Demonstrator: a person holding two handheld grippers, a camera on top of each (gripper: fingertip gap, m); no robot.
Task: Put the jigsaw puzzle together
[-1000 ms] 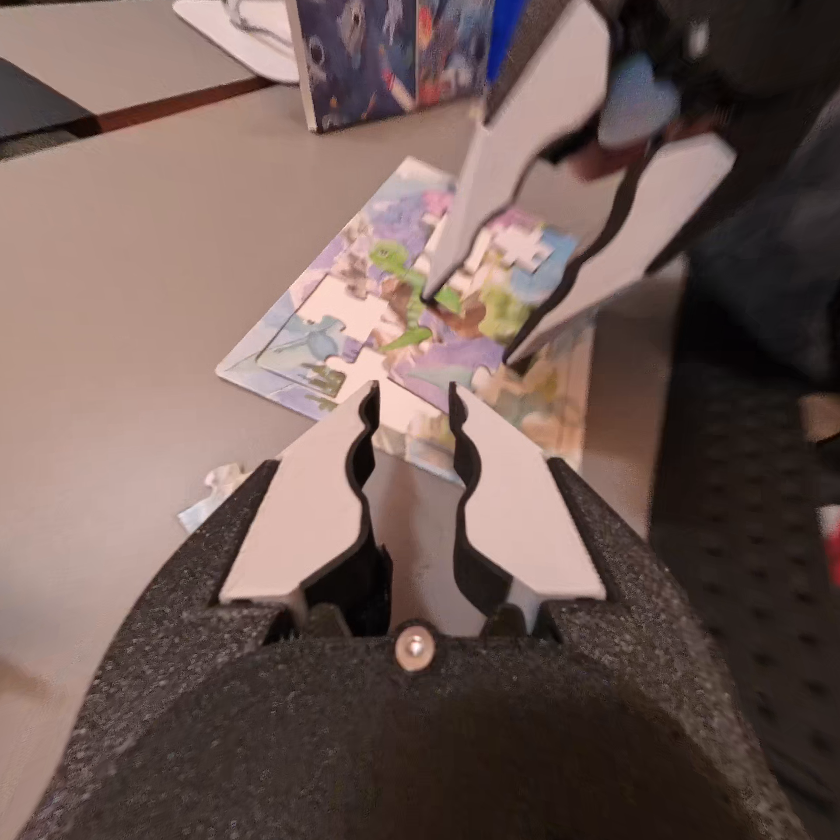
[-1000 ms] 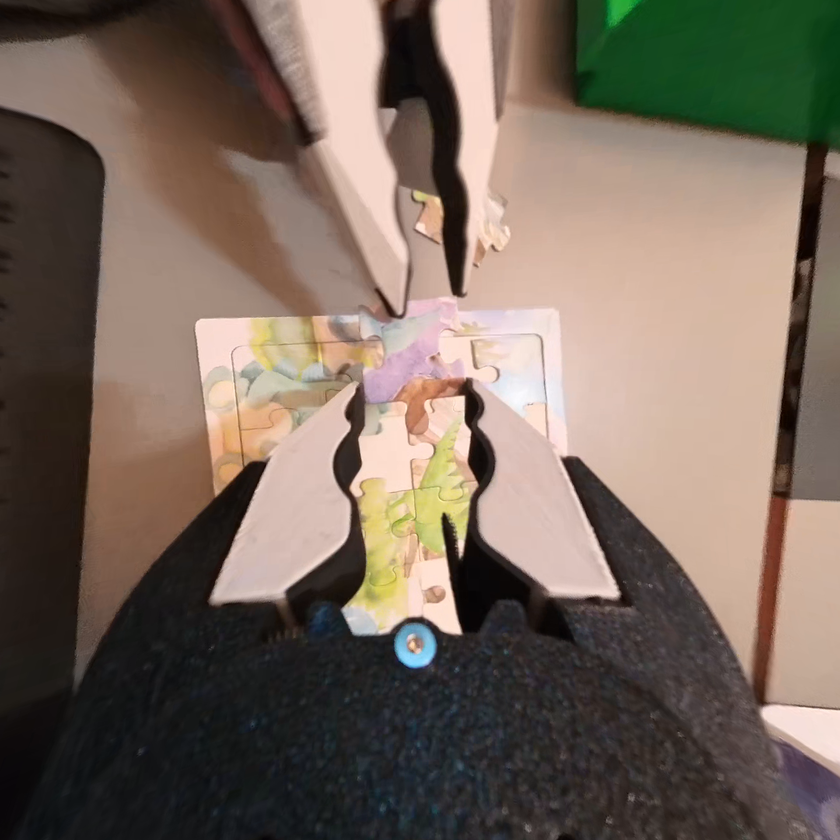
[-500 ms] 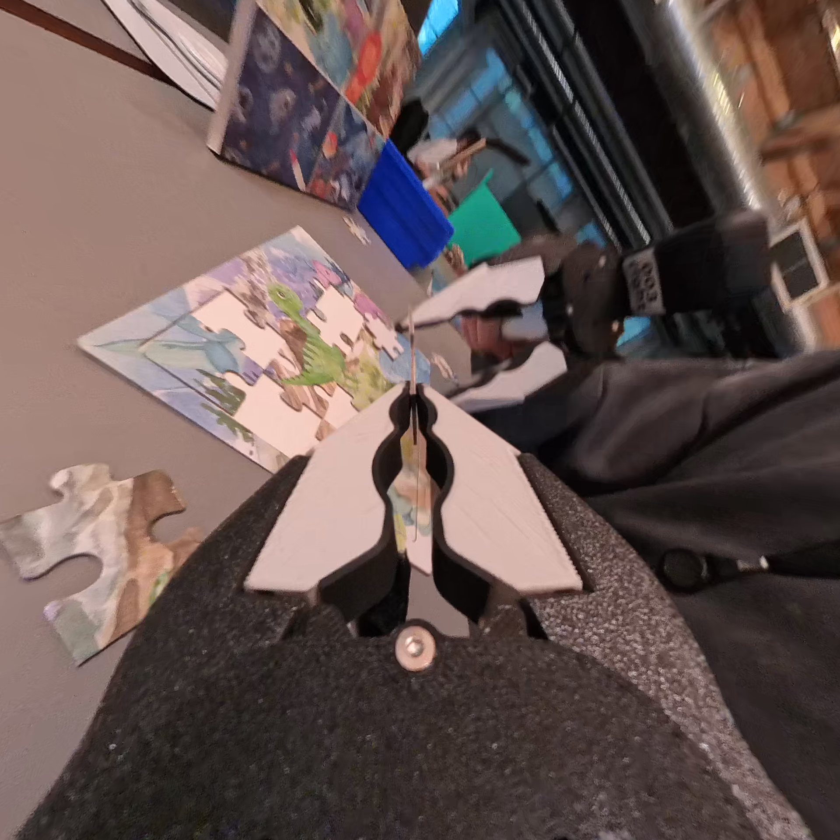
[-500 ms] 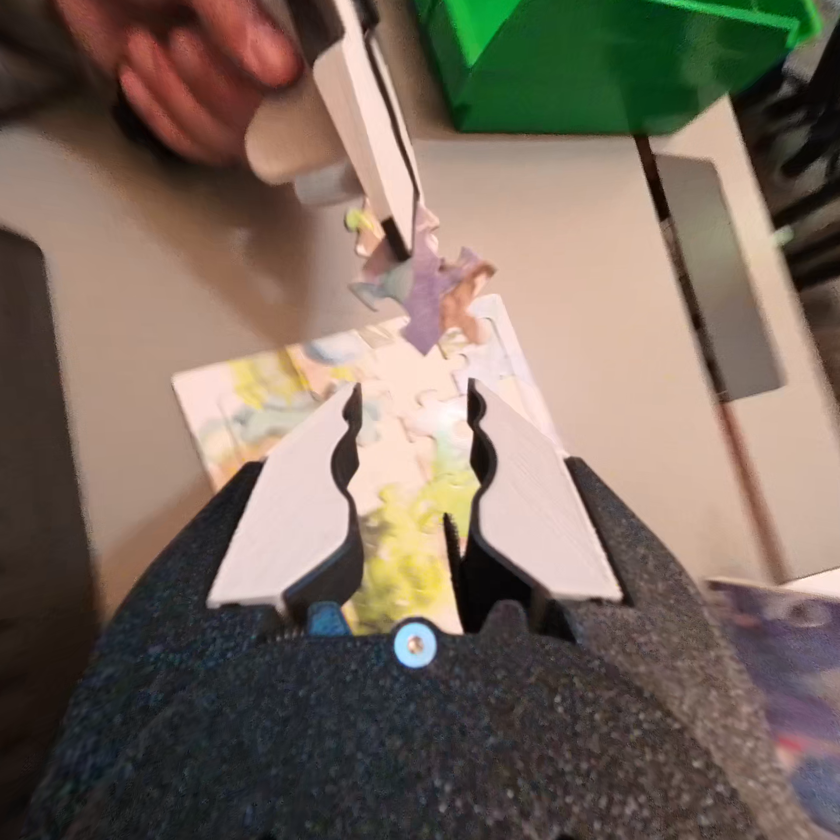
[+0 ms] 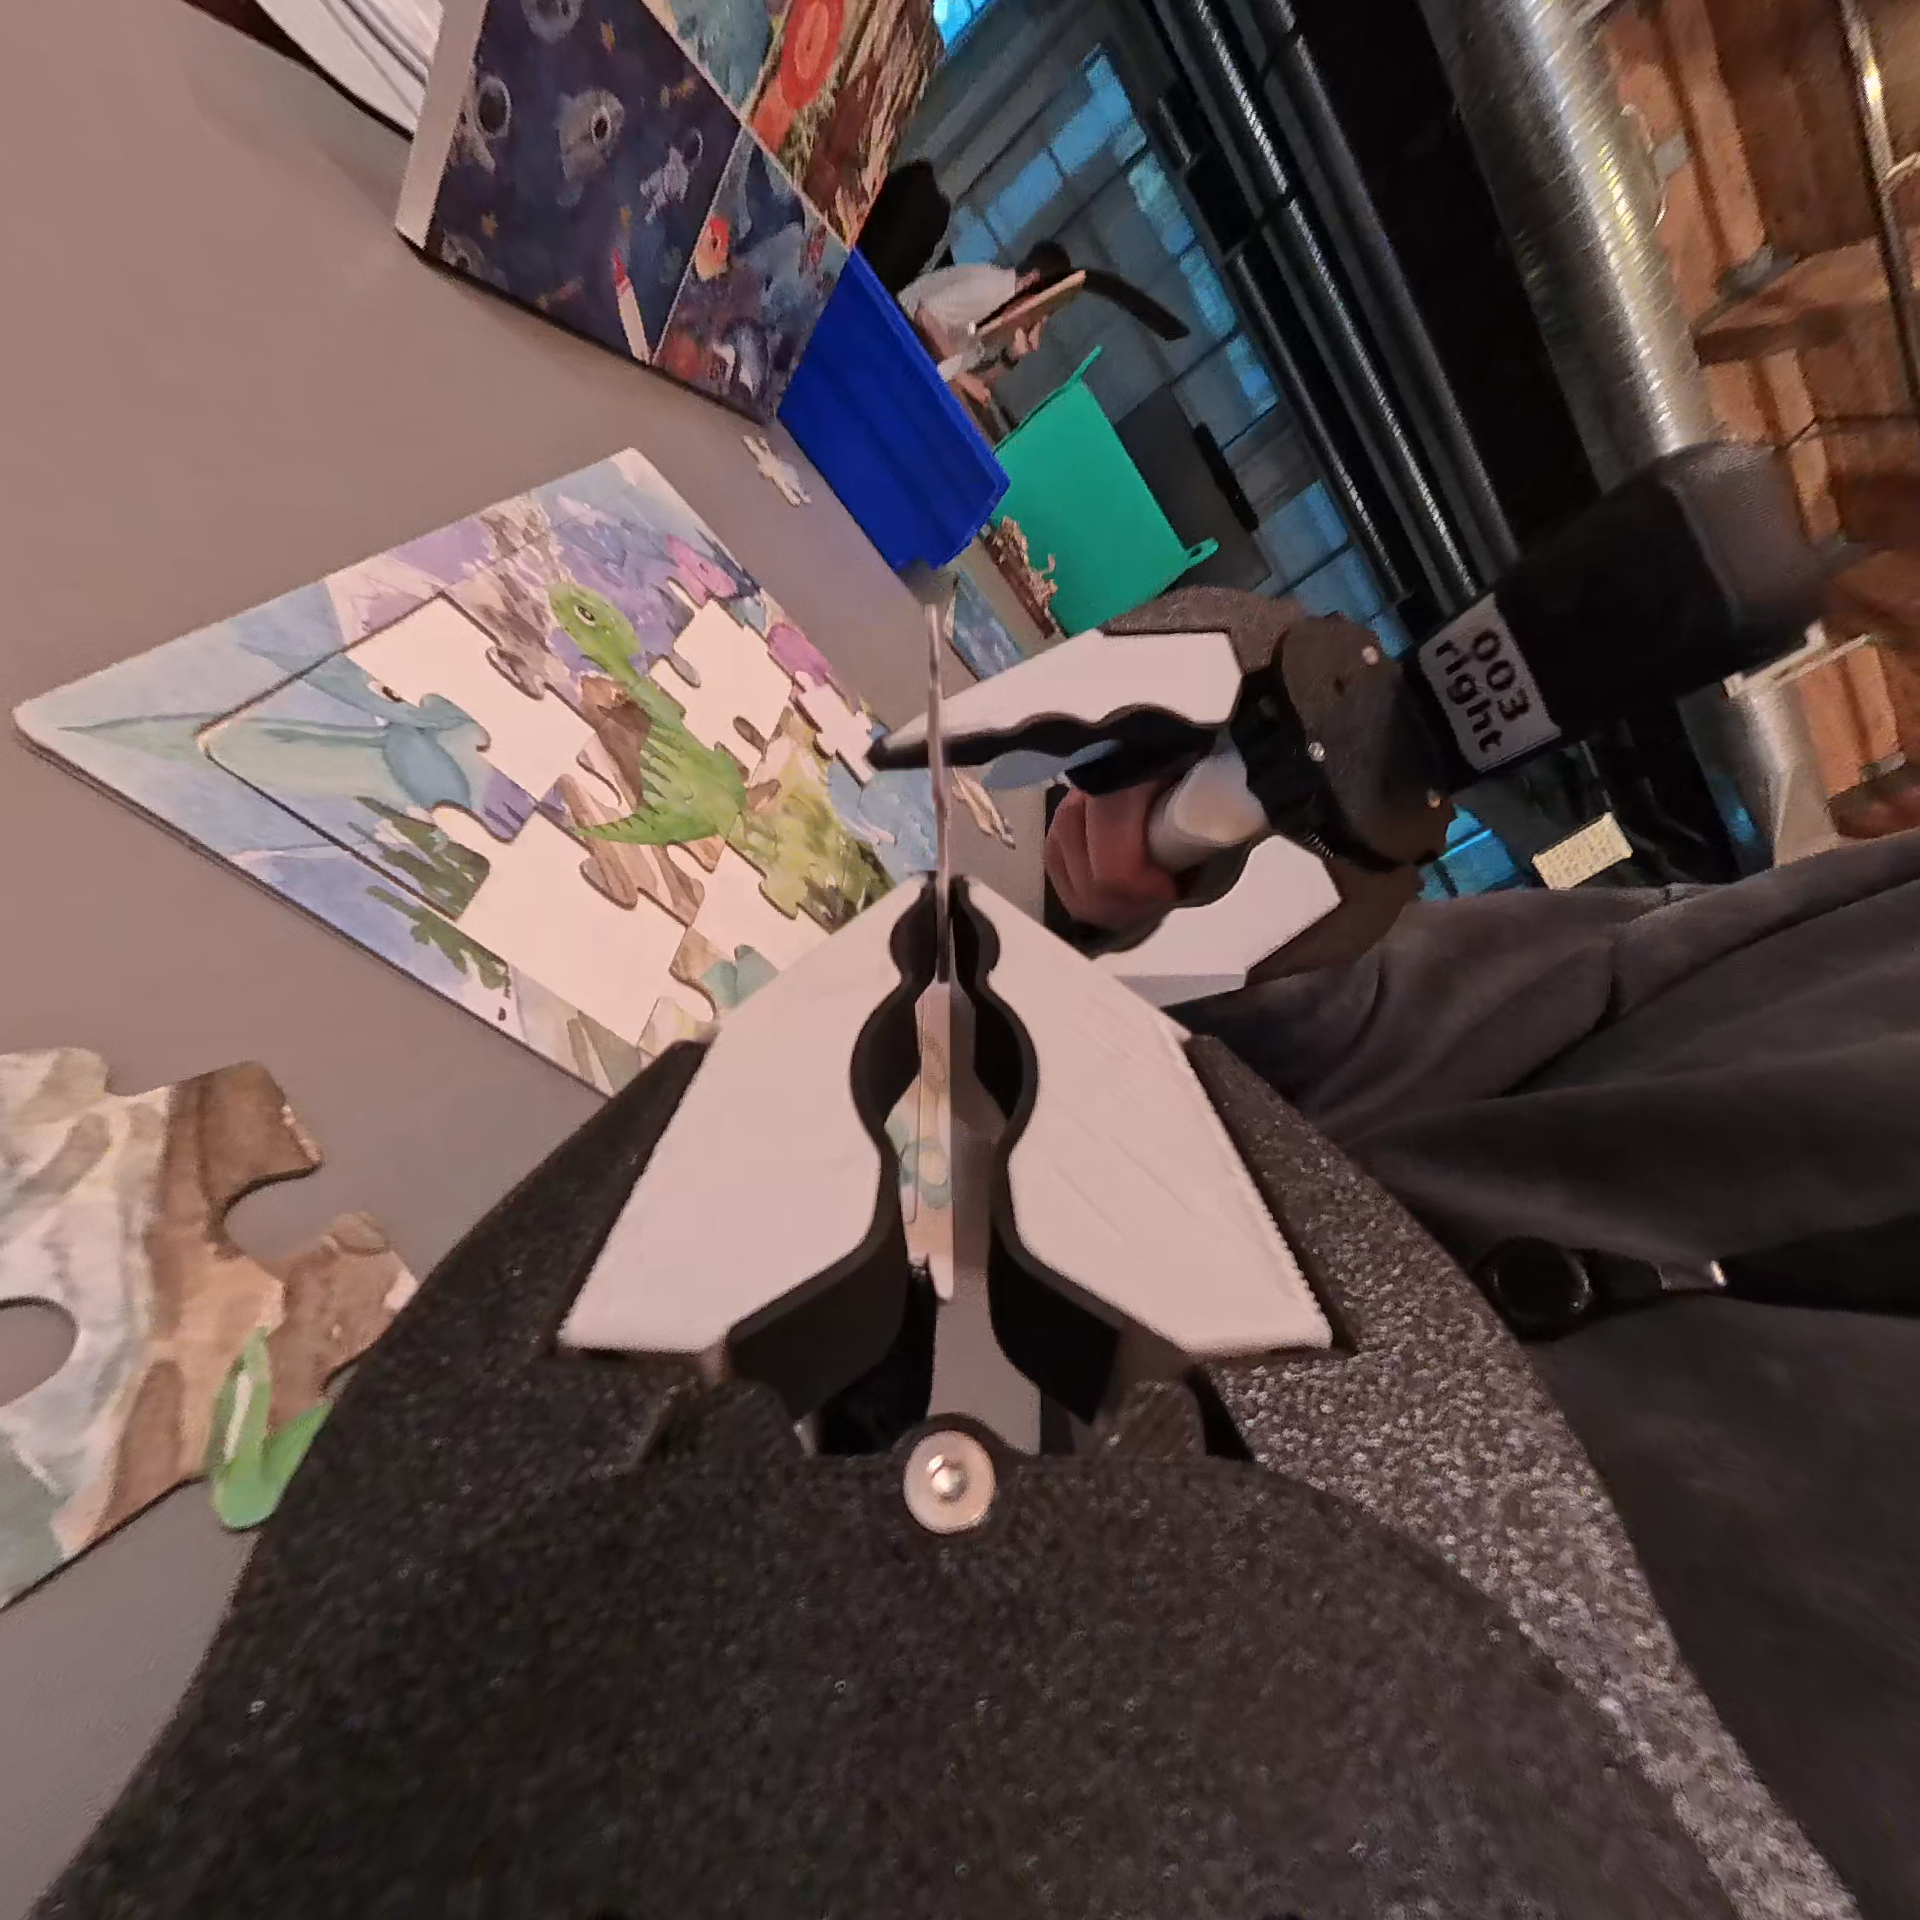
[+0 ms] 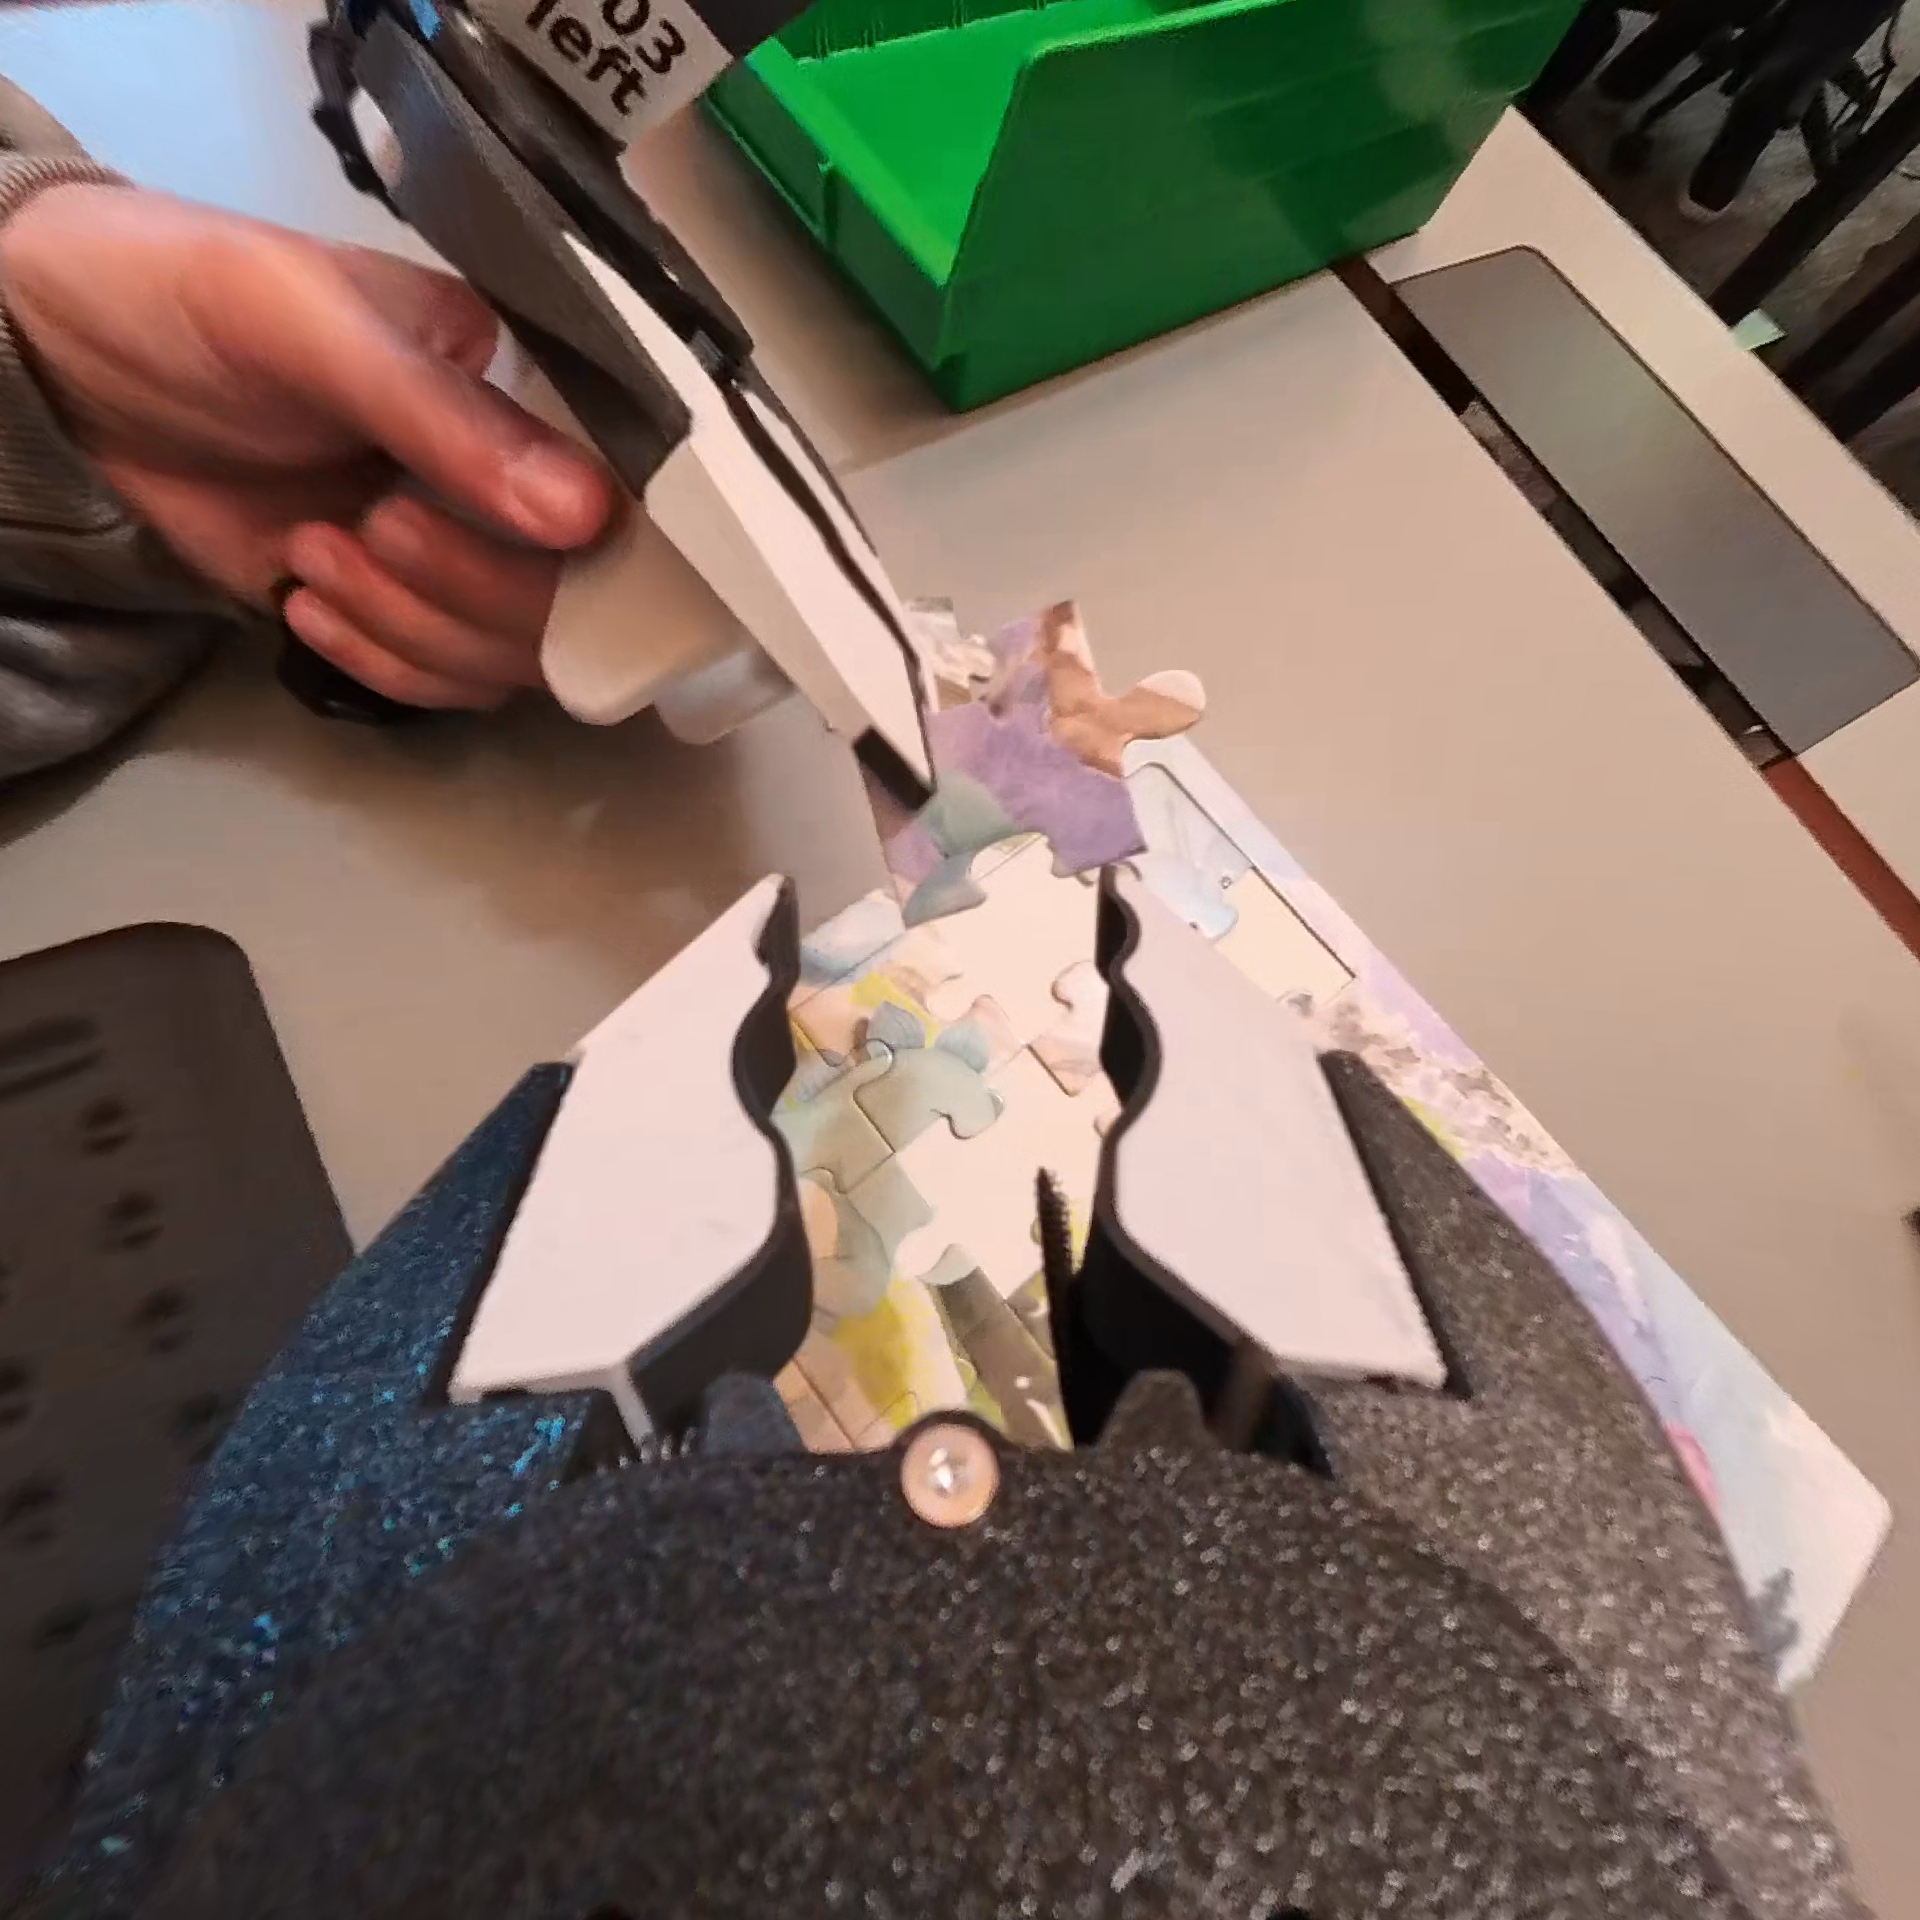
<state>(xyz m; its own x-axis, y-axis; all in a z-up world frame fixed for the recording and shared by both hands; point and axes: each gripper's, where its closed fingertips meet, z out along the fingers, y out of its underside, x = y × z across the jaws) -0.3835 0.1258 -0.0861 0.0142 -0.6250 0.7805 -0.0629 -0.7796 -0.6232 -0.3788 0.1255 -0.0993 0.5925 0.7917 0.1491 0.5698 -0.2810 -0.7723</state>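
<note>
Your left gripper (image 5: pixel 940 888) is clamped on a puzzle piece (image 6: pixel 1039 769), its white fingers pressed together with the piece held edge-on between them in the left wrist view; from the right wrist view you can see that piece's face, purple with a brown lobe and a pale blue-green patch, hanging from the left gripper's tips above the far end of the puzzle board (image 5: pixel 156 769). Your right gripper (image 6: pixel 945 894) has its jaws standing apart with nothing between them, and it hovers over the near part of the board, where several watercolour pieces are already seated. In the left wrist view the board lies ahead and to the left of your left gripper on the grey table (image 5: pixel 208 364), showing a green dinosaur among white gaps. A loose piece (image 5: pixel 135 1247), brown and pale with a green bit, lies on the table just left of the left gripper's body. Farther ahead stands a picture box (image 5: pixel 623 187) with space and sea scenes, then a blue bin (image 5: pixel 883 436) and a green bin (image 6: pixel 1091 177); a small stray piece (image 5: pixel 777 481) sits near the blue bin. Each gripper carries a white label with printed characters on its body; I won't repeat them. Your hand (image 6: pixel 312 436) wraps the left gripper's handle.
</note>
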